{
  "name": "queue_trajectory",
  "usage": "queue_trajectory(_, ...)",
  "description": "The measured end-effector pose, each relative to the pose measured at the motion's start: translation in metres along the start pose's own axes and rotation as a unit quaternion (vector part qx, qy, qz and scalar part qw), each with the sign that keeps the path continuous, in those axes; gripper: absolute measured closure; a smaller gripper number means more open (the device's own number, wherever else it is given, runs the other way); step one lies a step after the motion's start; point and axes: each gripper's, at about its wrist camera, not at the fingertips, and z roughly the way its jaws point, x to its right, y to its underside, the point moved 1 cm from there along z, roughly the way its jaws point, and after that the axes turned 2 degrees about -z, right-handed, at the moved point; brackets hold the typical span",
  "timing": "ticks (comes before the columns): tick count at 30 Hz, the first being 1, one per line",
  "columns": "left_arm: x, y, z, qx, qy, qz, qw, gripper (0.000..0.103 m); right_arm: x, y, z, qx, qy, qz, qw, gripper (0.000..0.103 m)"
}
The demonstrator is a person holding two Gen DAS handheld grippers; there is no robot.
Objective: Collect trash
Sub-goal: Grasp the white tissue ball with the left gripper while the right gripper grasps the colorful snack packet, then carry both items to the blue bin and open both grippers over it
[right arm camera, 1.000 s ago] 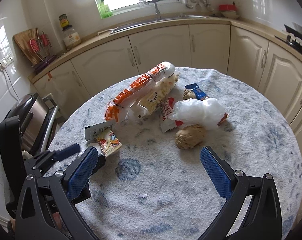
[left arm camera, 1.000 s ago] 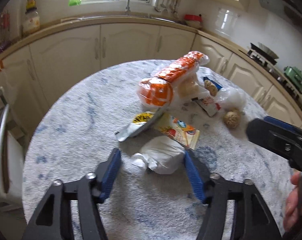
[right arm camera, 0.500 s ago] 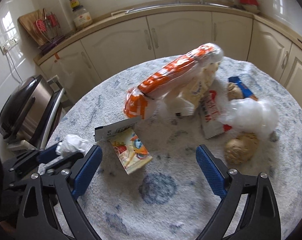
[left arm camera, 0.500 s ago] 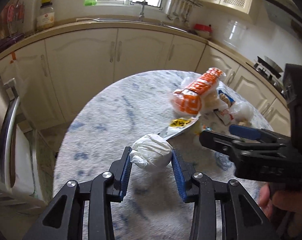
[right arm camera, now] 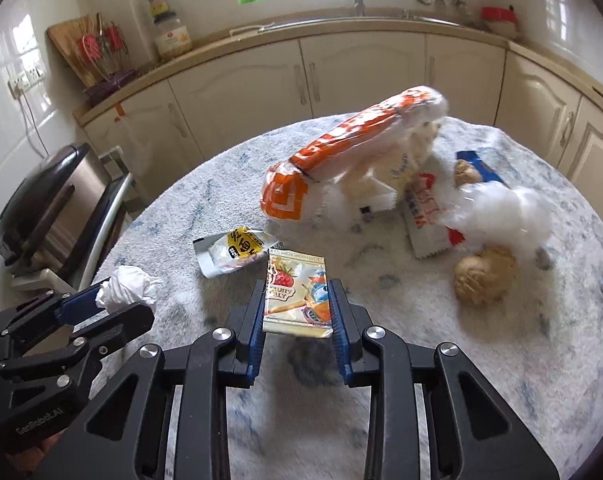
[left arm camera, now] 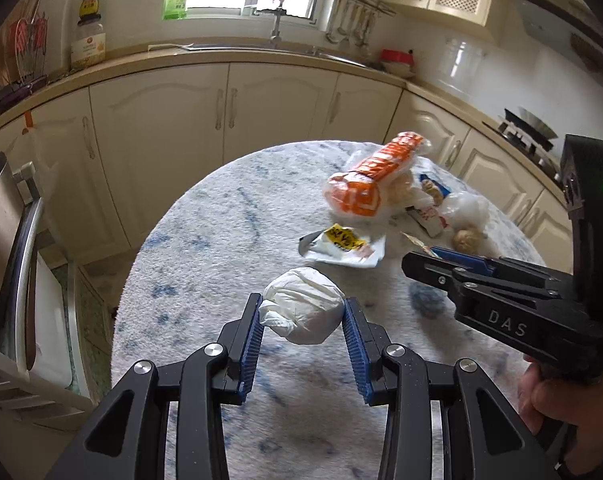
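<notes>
A crumpled white tissue ball (left arm camera: pixel 303 312) sits between the blue pads of my left gripper (left arm camera: pixel 302 304), which is shut on it and holds it just above the table. In the right wrist view the same left gripper (right arm camera: pixel 117 300) and tissue (right arm camera: pixel 127 290) show at the lower left. My right gripper (right arm camera: pixel 297 288) has its jaws closing on a colourful fruit-jelly packet (right arm camera: pixel 297 300), and both pads touch the packet's side edges. A silver sachet with a yellow label (right arm camera: pixel 237 250) lies just beyond the packet.
On the round cloth-covered table (right arm camera: pixel 461 360) lie an orange-and-white bag (right arm camera: pixel 341 160), a red-and-white wrapper (right arm camera: pixel 425 216), a clear plastic bag (right arm camera: pixel 501 208), a blue wrapper (right arm camera: pixel 481 168) and a brown crumpled ball (right arm camera: pixel 483 276). A steel bin with a black lid (right arm camera: pixel 41 216) stands at the left.
The left gripper closed on the tissue and carried it toward the table's left edge. The right gripper came down over the jelly packet and its wide jaws narrowed onto it.
</notes>
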Motion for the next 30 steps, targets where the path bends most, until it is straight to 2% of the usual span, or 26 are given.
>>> queue_trajectory(8, 0.045, 0.010, -0.032, 0.019, 0.024, 0.038, 0.9988, 0.068, 0.023, 0.029, -0.071, 0.045, 0.013, 0.033, 0.998, 0.074)
queue_trajectory(13, 0.085, 0.017, -0.061, 0.036, 0.047, 0.075, 0.9954, 0.068, 0.036, 0.045, -0.133, 0.094, 0.028, 0.053, 0.994, 0.074)
queue_trajectory(21, 0.150, 0.015, -0.101, 0.076, 0.096, 0.128, 0.9841, 0.068, 0.067, 0.068, -0.238, 0.181, 0.066, 0.085, 0.978, 0.074)
queue_trajectory(30, 0.223, 0.016, -0.113, 0.088, 0.154, 0.174, 0.9686, 0.068, 0.128, 0.100, -0.296, 0.209, 0.125, 0.136, 0.960, 0.074)
